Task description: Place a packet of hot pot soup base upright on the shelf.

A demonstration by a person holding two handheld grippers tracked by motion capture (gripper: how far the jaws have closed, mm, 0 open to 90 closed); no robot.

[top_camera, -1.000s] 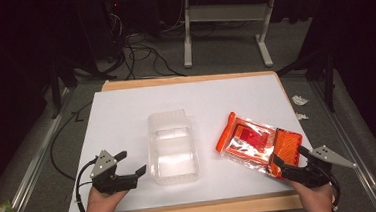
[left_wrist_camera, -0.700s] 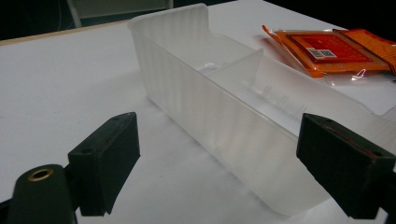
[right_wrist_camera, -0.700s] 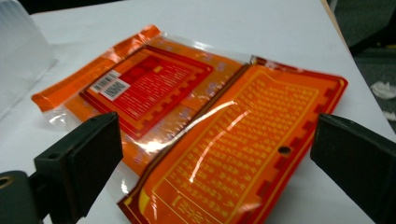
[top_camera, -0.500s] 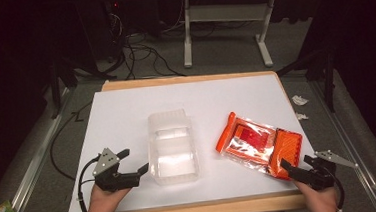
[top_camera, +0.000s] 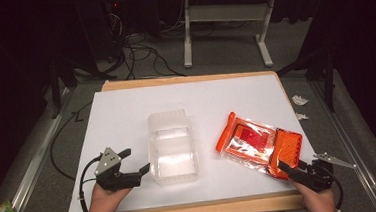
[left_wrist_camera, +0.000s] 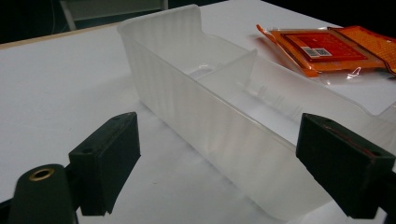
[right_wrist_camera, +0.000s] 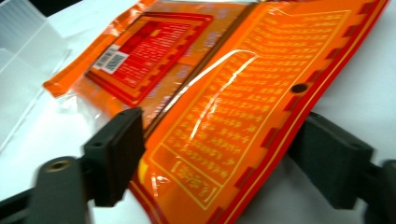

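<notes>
left gripper (top_camera: pixel 136 169) jaws open beside clear tray (top_camera: pixel 173 147), mid-bench | orange packet (top_camera: pixel 259 143) lay right of tray | right gripper (top_camera: pixel 291 168) jaws were closing around packet's near end, not yet pinching | step: grasping packet; next likely needs firm pinch, then lift

each hand is carrying a black two-jaw left gripper (top_camera: pixel 134 161) and right gripper (top_camera: pixel 289 167). a grey three-cornered plate is sitting atop each body, and a black cable is looping from the rear. block-shaped black jaws are showing small screw holes; a brass-ringed hole is marking the linkage.
</notes>
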